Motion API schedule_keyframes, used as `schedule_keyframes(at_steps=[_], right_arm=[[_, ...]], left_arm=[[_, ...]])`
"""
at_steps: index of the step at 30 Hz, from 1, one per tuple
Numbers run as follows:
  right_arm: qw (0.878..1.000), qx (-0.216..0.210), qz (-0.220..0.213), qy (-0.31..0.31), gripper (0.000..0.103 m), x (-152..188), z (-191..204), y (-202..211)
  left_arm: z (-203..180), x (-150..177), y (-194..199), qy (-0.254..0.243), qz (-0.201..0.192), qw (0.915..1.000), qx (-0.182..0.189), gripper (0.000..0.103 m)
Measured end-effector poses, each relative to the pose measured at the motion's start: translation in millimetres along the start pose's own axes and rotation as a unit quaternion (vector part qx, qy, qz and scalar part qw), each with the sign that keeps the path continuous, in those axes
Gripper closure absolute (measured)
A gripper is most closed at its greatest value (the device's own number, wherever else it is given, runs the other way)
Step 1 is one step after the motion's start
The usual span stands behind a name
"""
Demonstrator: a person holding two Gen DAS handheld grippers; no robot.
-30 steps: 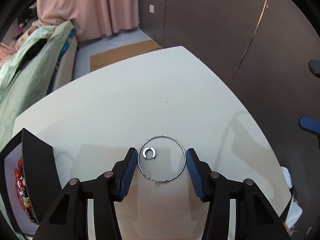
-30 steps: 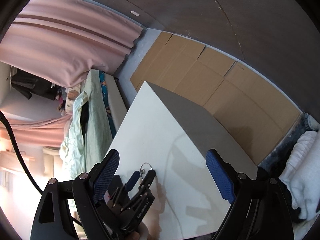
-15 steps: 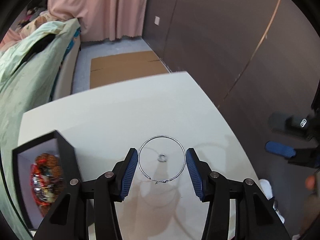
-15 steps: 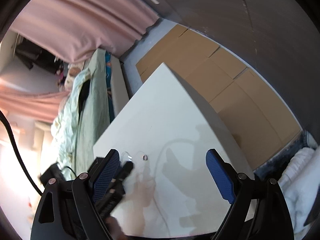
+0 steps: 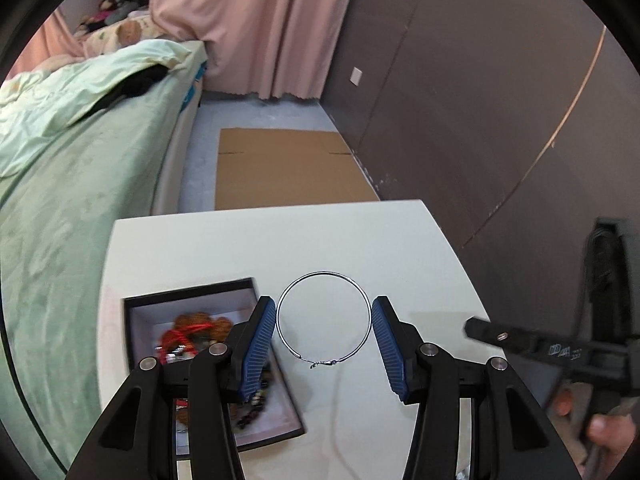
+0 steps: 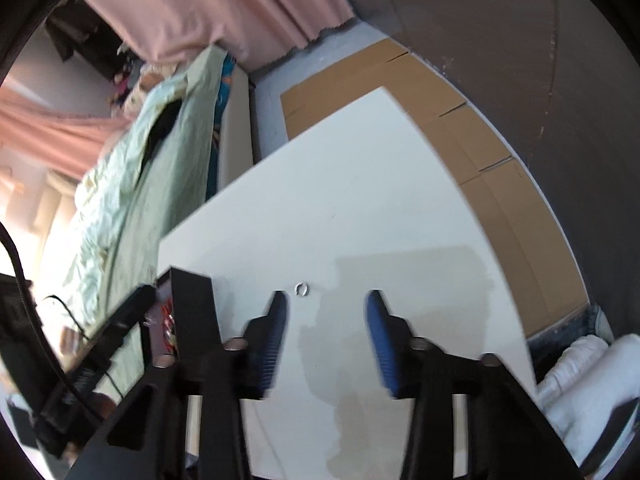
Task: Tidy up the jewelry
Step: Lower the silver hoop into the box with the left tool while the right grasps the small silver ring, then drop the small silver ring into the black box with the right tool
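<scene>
Soft even daylight, warm glare at the right wrist view's left edge, pale shadows on the surface (image 6: 360,200) (motion-blurred right claw (image 6: 326,330)), heavy fisheye bending, dark vignette corners.

Left hand-held gripper (image 5: 324,340) clasping hoop earring (image 5: 323,316)

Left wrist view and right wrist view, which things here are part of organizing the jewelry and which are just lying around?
Part of the job:
large hoop earring held between the left gripper fingers
small ring on the white table
black jewelry box
right gripper, open

Just lying about:
cardboard
bed
pink curtain
</scene>
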State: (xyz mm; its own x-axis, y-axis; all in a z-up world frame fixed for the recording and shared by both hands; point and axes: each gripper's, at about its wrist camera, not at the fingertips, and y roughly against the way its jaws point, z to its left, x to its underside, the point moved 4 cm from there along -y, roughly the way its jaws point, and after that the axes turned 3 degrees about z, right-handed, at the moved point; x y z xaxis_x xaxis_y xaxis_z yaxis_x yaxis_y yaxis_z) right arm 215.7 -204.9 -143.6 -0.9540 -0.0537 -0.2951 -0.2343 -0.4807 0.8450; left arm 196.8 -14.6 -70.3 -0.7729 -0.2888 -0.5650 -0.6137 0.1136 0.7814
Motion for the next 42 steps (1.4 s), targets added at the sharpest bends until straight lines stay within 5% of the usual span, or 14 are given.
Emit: schedule_keyframes(at_steps=[20,30,37,42], right_arm=[[0.992,0.103,0.03,0.061,0.077,0,42,-58],[0.978,0.179,0.021,0.108,0.085,4,55,-68],[0.988,0.129,0.003,0.089,0.089,6,59,-44],[0.993,0.088,-0.012,0.083,0.089,10,65,-23]], left_arm=[[60,-6,43,0.048,-0.022,0.9984,0.02,0.051],[72,-9,45,0.064,-0.019,0.9973,0.029,0.051],[74,-3,37,0.078,0.002,0.9957,0.05,0.05],[76,0,38,0.09,-0.003,0.9945,0.054,0.024]])
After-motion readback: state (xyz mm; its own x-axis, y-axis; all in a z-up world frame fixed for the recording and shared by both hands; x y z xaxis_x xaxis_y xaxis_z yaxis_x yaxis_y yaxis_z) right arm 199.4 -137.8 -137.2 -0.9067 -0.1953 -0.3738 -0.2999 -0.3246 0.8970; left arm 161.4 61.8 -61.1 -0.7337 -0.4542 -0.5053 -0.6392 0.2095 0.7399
